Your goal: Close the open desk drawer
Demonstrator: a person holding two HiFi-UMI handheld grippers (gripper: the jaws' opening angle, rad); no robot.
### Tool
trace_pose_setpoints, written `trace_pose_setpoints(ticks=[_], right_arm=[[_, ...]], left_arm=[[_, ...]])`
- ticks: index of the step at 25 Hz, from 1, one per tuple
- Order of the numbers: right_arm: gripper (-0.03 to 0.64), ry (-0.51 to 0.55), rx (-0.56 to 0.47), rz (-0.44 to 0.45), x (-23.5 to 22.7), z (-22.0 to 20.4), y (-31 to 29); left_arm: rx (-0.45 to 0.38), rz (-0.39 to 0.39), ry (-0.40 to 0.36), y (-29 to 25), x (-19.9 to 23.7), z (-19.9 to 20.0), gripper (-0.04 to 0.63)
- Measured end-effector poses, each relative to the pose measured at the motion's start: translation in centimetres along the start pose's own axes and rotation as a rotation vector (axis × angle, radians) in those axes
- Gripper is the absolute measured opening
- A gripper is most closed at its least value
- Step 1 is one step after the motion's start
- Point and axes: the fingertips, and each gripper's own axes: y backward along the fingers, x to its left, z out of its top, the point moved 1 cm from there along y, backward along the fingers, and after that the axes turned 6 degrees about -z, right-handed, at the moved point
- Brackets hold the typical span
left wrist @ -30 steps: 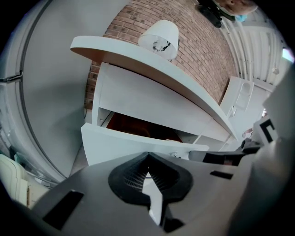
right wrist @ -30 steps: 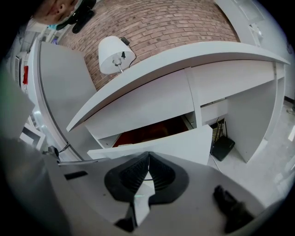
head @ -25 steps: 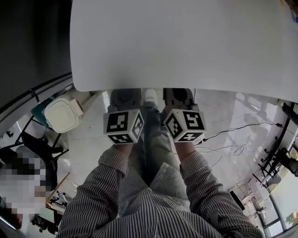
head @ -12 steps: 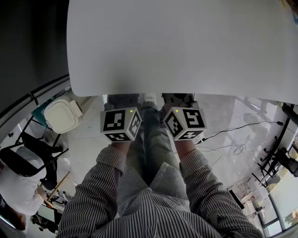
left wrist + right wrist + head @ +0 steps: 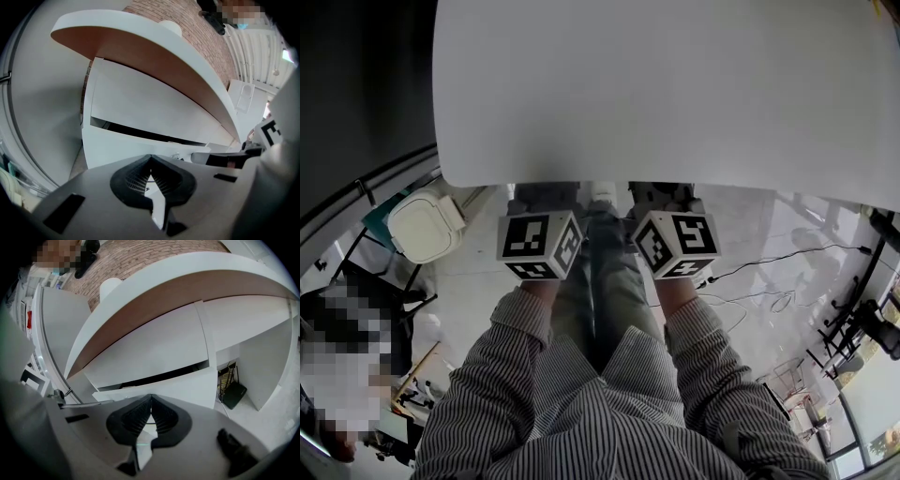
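The white desk top (image 5: 675, 84) fills the upper head view. Both marker cubes, left (image 5: 539, 246) and right (image 5: 675, 244), sit just below its front edge, and the jaws are hidden under it there. In the left gripper view the lower drawer front (image 5: 117, 147) stands out toward me, with a dark gap (image 5: 140, 134) between it and the flat panel above (image 5: 154, 105). My left gripper (image 5: 150, 162) is shut and empty, close before that front. In the right gripper view, the same drawer front (image 5: 183, 386) and gap (image 5: 164, 376) show beyond my shut, empty right gripper (image 5: 151, 402).
A white lidded bin (image 5: 427, 228) stands on the floor at the left. Cables (image 5: 769, 272) trail over the floor at the right. A black device (image 5: 234, 394) lies in the open bay under the desk's right side. The person's legs and striped sleeves are below the cubes.
Both marker cubes have shifted a little up toward the desk's front edge, the left one also slightly leftward.
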Motion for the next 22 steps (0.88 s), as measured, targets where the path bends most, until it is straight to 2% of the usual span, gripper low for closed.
trace_pose_setpoints(ticks=[4, 7, 10, 22], right_arm=[[0.017, 0.01, -0.006, 0.011, 0.3, -0.4, 0.2], [0.017, -0.006, 0.023, 0.022, 0.3, -1.1, 0.3], [0.017, -0.012, 0.033, 0.029, 0.3, -2.0, 0.9], [0.017, -0.027, -0.018, 0.008, 1.5, -4.2, 6.2]], left_arm=[[-0.003, 0.001, -0.013, 0.4, 0.2, -0.4, 0.012], [0.019, -0.023, 0.012, 0.3, 0.0, -1.1, 0.012], [0.027, -0.041, -0.002, 0.8, -0.4, -1.6, 0.012], [0.027, -0.068, -0.043, 6.4, -1.3, -3.3, 0.012]])
